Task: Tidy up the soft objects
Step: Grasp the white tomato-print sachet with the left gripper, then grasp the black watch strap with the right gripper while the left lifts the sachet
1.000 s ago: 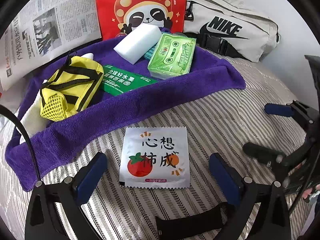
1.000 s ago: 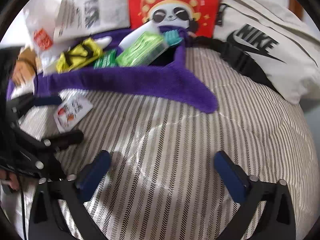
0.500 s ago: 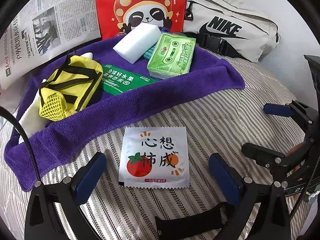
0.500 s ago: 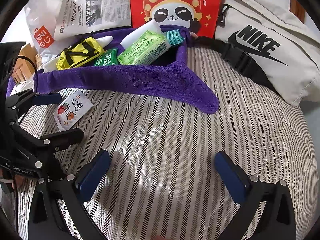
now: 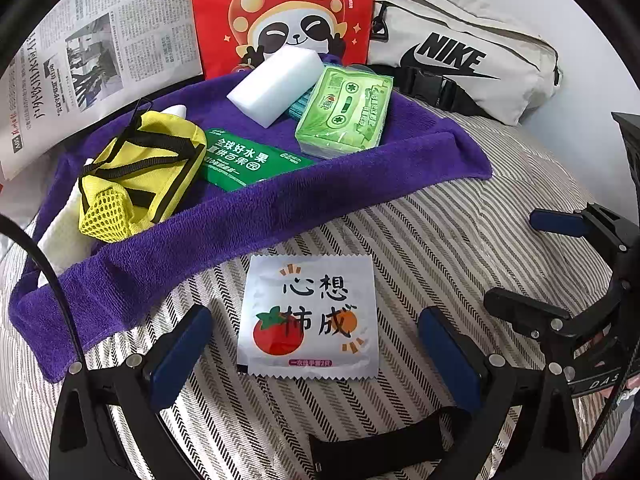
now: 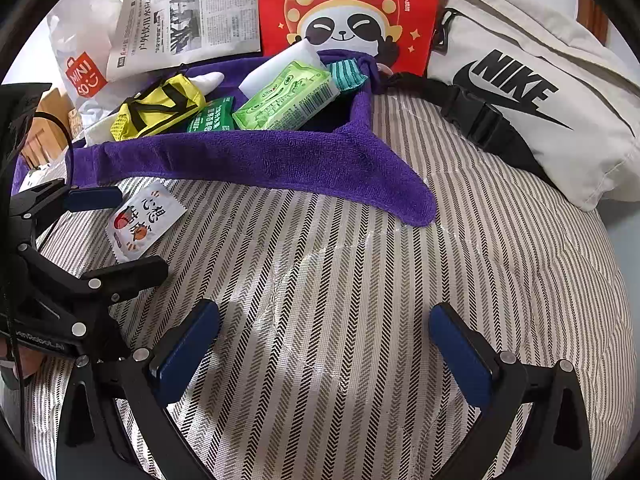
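A white sachet with a tomato print [image 5: 310, 314] lies flat on the striped bedding [image 5: 460, 240], between the fingers of my open left gripper [image 5: 314, 354]. It also shows in the right wrist view [image 6: 145, 220]. Behind it a purple towel [image 5: 240, 216] holds a yellow pouch [image 5: 136, 176], a green packet [image 5: 252, 162], a white sponge [image 5: 276, 84] and a green tissue pack [image 5: 346, 114]. My right gripper [image 6: 324, 354] is open and empty over bare bedding, to the right of the left gripper [image 6: 112, 232].
A red panda bag [image 5: 284, 16], a newspaper [image 5: 100, 52] and a white Nike bag [image 5: 460, 60] stand behind the towel. A white Miniso bag [image 6: 80, 68] is at the far left. The right gripper [image 5: 560, 276] shows at the right edge.
The right wrist view has steadied and shifted slightly down and right. The left gripper and the sachet have barely moved.
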Demonstrator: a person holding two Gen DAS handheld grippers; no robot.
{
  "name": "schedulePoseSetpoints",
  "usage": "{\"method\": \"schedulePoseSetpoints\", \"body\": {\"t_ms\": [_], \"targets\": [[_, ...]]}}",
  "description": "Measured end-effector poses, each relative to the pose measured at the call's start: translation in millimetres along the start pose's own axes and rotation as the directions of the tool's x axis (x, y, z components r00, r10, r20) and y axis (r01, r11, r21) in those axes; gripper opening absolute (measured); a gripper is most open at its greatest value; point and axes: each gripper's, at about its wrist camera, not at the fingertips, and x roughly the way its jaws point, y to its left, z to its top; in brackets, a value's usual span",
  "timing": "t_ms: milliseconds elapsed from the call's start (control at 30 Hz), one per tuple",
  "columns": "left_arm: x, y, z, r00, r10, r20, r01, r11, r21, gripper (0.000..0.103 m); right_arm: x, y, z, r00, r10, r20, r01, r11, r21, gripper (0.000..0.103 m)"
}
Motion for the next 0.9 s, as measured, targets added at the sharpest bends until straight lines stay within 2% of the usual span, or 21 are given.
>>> {"method": "schedulePoseSetpoints", "body": {"t_ms": [100,133,200,267,433,567,733,833,900], "targets": [[0.9,-0.3,1.9,1.000,0.001,-0.005,-0.001,1.000,0.002,0.103,-1.0,-1.7,-1.0,1.000,0.002,0.000,-0.002,1.000,-0.001,0.103],[0.7,-0.8,1.7,1.000,-0.002,-0.005,0.002,1.000,0.007,0.100,-1.0,-1.6,-1.0,1.000,0.002,0.000,-0.002,1.000,-0.001,0.103],[-2.0,-2.2,1.8,1.000,-0.008,0.007,0.008,1.000,0.019,0.089,-1.0,-1.2,-1.0,1.000,0.002,0.000,-0.002,1.000,-0.001,0.103],[-5.8,-3.2,2.8,1.000,-0.013,0.018,0.012,1.000,0.023,0.060,-1.1,-1.3,-0.8,1.000,0.002,0.000,-0.002,1.000,-0.001,0.103],[-8.8,-2.7,4.3,0.999,-0.033,-0.018,0.034,0.998,0.047,0.044,-1.2,-0.7,-0.9,1.000,0.003,0.000,-0.003,1.000,0.000,0.103],[-13.2,-1.0,0.0,0.999,-0.048,-0.014,0.049,0.998,0.046,0.040,-1.5,-0.5,-0.9,1.000,0.002,0.000,-0.002,1.000,0.000,0.103],[-27.5,8.4,-3.3,0.997,-0.067,-0.037,0.066,0.998,-0.019,0.039,-2.5,-1.3,-0.8,1.000,0.005,-0.004,-0.005,1.000,-0.004,0.103],[-45.1,18.7,-10.5,0.999,-0.036,-0.013,0.035,0.999,-0.024,0.039,-6.7,1.4,1.6,0.998,0.007,-0.065,-0.009,1.000,-0.018,0.101],[-57.7,31.5,-18.2,1.000,-0.028,-0.006,0.028,0.998,-0.064,0.039,-14.3,6.7,6.3,0.995,0.020,-0.102,-0.022,1.000,-0.017,0.101]]}}
